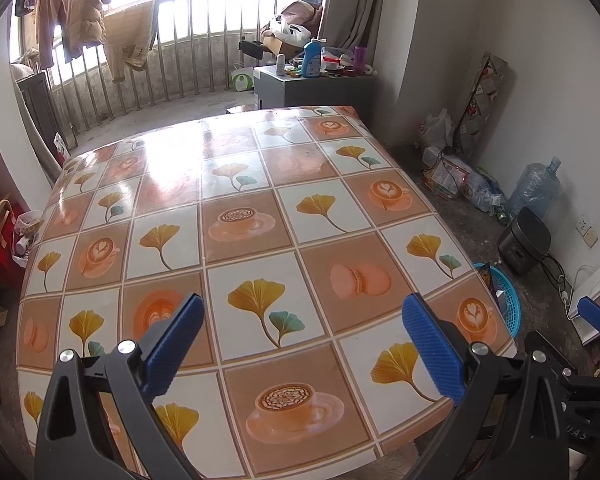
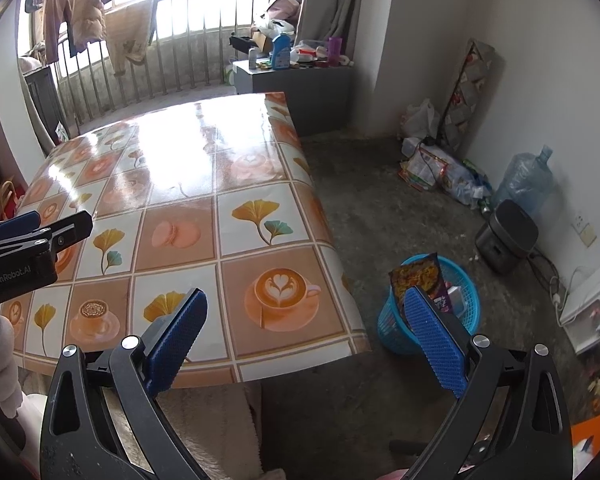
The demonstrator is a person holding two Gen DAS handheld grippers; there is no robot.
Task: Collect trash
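A blue plastic basket (image 2: pixel 396 332) stands on the floor just off the table's right corner. A crumpled snack wrapper (image 2: pixel 418 276) sticks up out of it, beside a small white box. My right gripper (image 2: pixel 304 316) is open and holds nothing; it hovers over the table corner, and its right finger overlaps the basket in view. My left gripper (image 1: pixel 306 340) is open and holds nothing above the patterned tablecloth (image 1: pixel 260 184). The basket's rim (image 1: pixel 512 308) peeks past the table edge in the left wrist view. No loose trash shows on the table.
Beyond the table stands a grey cabinet (image 1: pixel 312 88) crowded with bottles. Along the right wall are plastic bags (image 1: pixel 456 176), a water jug (image 1: pixel 534 188), a black cooker (image 1: pixel 524 244) and cables. A red bag (image 1: pixel 4 240) sits at the table's left. A person's hand (image 2: pixel 2 360) shows at the lower left.
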